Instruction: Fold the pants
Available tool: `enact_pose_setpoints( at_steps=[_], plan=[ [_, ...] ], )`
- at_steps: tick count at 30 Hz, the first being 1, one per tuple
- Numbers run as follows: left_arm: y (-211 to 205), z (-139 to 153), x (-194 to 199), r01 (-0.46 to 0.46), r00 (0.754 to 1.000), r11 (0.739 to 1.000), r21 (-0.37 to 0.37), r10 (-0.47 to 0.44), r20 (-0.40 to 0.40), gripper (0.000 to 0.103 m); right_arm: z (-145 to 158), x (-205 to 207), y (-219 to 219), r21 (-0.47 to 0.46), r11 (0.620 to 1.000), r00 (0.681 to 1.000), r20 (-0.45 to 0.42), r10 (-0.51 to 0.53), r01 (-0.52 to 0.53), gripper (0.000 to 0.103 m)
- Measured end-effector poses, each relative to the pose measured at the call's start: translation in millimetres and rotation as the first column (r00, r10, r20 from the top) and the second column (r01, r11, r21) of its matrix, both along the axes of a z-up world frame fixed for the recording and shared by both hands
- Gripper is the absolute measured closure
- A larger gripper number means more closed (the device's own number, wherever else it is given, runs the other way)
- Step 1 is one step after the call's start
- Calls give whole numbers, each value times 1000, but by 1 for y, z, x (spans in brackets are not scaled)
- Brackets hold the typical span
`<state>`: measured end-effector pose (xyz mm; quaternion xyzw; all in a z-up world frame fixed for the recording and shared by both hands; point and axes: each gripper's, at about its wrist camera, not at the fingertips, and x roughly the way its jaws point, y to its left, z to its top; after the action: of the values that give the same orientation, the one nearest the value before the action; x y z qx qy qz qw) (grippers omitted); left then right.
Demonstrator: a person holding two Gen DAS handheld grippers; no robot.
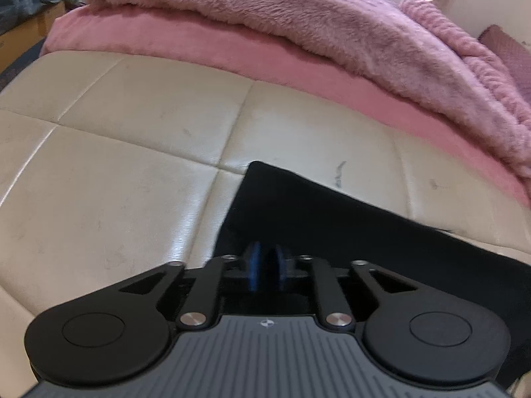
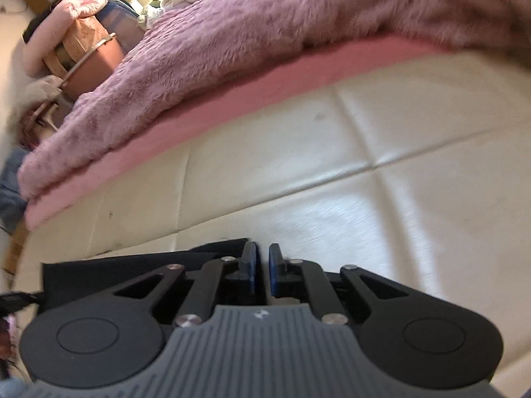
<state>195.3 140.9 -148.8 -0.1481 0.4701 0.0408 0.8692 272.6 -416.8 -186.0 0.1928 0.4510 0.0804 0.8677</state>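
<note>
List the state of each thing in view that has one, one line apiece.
black pants: lying flat on the cream cushion, corner squared.
left gripper: nearly shut over the pants; grip unclear.
right gripper: nearly shut at the pants' edge; grip unclear.
pink fuzzy blanket: draped, rumpled, behind the cushion.

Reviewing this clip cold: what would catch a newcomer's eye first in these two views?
Probably the black pants lying flat on the cream cushioned surface, dark against pale, right under both grippers. Next, the fluffy pink blanket heaped along the far edge. The left gripper and right gripper both show blue pads nearly together at the cloth's edge; an actual pinch isn't clear.
</note>
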Motion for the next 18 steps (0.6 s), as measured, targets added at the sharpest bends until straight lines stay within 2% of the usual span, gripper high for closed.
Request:
enact_pose_setpoints(
  at_steps=[1, 3, 5, 10, 15, 18],
  plan=[
    [2, 4, -3, 2, 1000, 1000, -13, -1, 17, 71, 6, -6, -3, -6, 1000, 1000, 12, -2, 2, 100],
    [4, 12, -11, -1, 999, 1000, -21, 2, 49, 65, 20, -19, 0, -35, 999, 999, 50, 3, -2, 100],
    [4, 21, -18, 23, 998, 999, -32, -21, 57, 65, 34, -36, 8, -82, 996, 995, 94, 32, -24, 100],
    [-23, 39, -40, 189, 980, 979, -79, -184, 71, 65, 53, -77, 63, -157, 976, 970, 167, 177, -151, 95],
    [-72, 37, -60, 350, 937, 927, -133, -347, 43, 70, 39, -111, 129, -162, 935, 938, 98, 334, -316, 95],
    [-98, 27, -65, 395, 917, 902, -172, -397, 25, 72, 30, -125, 160, -198, 900, 909, 79, 410, -389, 95]
  ],
)
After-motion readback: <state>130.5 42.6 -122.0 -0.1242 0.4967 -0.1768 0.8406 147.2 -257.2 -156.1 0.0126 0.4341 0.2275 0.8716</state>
